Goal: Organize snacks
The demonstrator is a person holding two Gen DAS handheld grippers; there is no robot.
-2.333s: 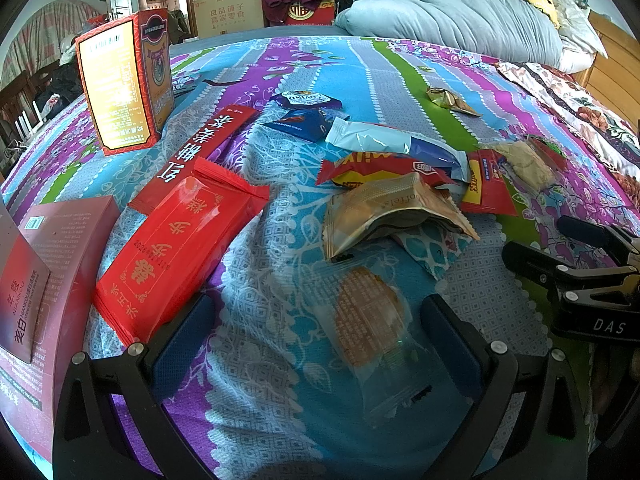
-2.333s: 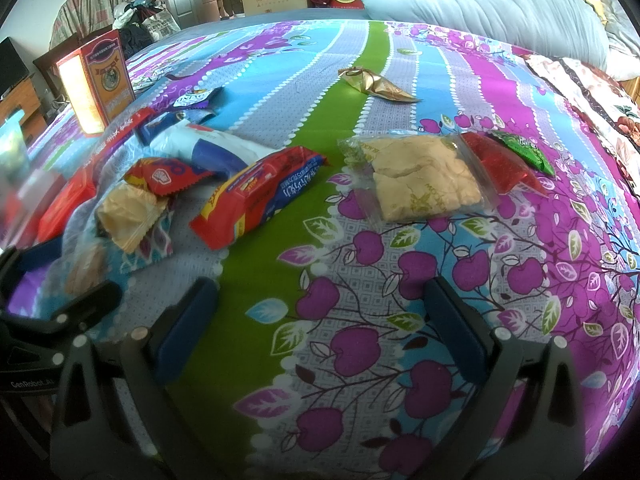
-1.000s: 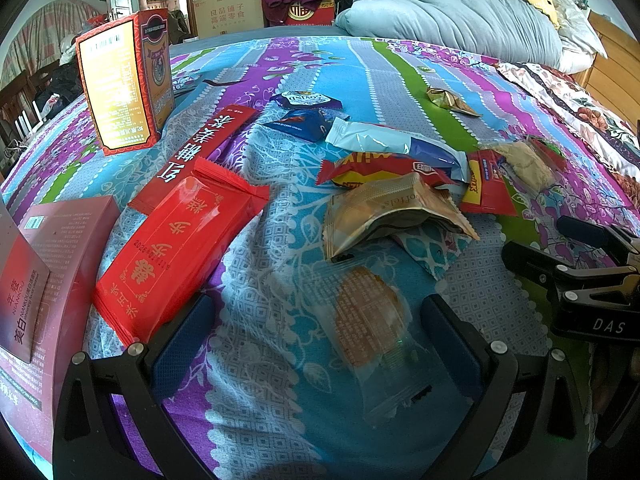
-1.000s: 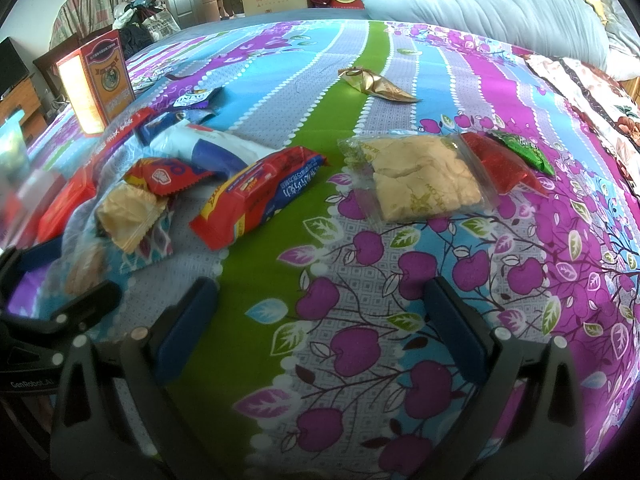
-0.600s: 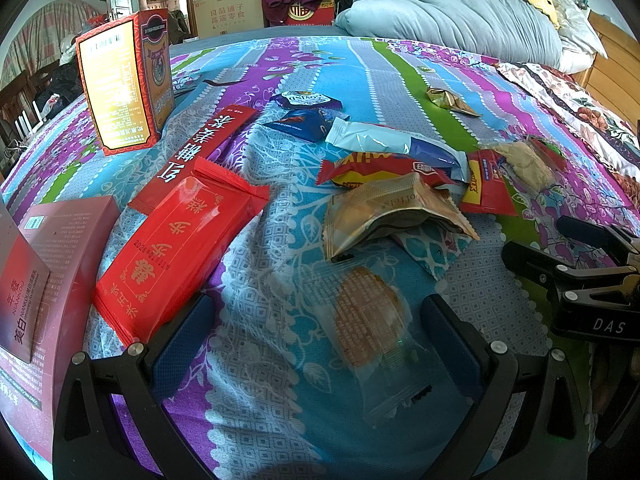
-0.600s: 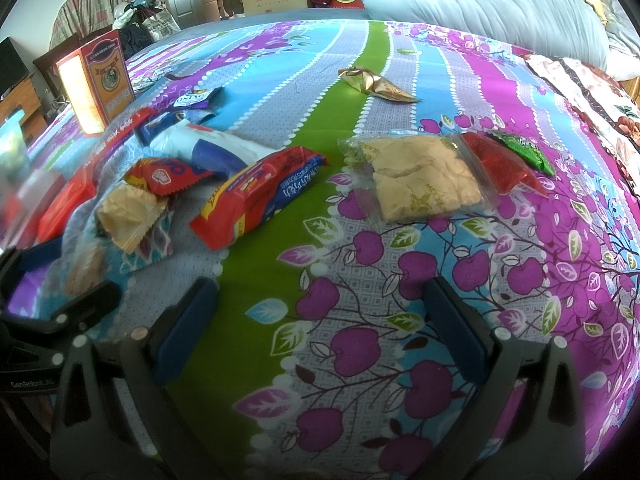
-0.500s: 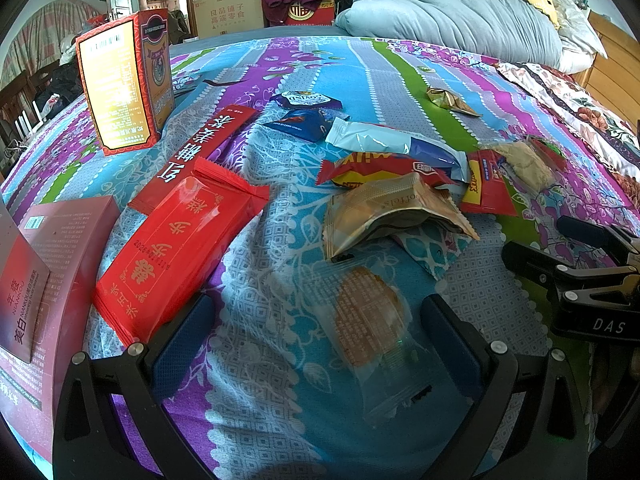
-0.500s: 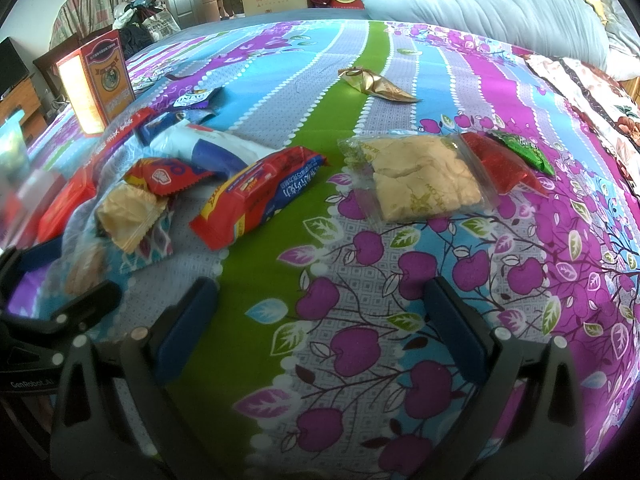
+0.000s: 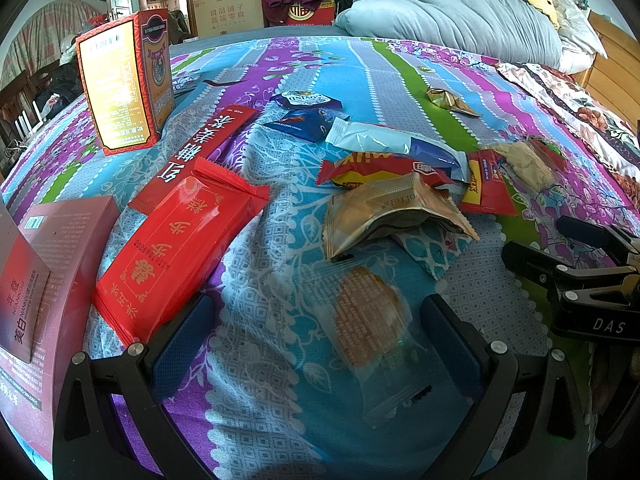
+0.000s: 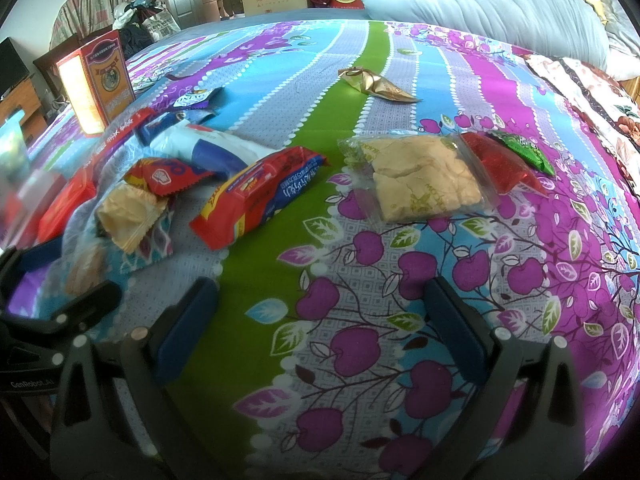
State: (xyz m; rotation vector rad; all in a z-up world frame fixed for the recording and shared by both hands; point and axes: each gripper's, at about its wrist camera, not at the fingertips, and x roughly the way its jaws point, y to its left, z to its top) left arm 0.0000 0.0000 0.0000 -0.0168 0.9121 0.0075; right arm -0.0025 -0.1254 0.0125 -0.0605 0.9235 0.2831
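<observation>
Snacks lie scattered on a patterned bedspread [image 9: 372, 80]. My left gripper [image 9: 316, 332] is open, its fingers either side of a clear-wrapped round biscuit [image 9: 368, 328]. Beyond it lie a tan wafer packet [image 9: 384, 208], a red flat pack [image 9: 176, 244], a long red box [image 9: 200, 148] and a white-blue packet [image 9: 396, 144]. My right gripper [image 10: 320, 312] is open and empty over bare bedspread. Ahead of it lie a red-blue packet [image 10: 260, 196], a clear bag of beige crackers [image 10: 420, 176], a red pouch [image 10: 500, 160] and a green pouch [image 10: 524, 148].
An upright red and gold box [image 9: 124, 84] stands at the far left. A pink box [image 9: 44, 280] lies at the near left. A gold wrapper [image 10: 376, 84] lies further up the bed. A grey duvet [image 9: 460, 12] and cardboard cartons sit beyond.
</observation>
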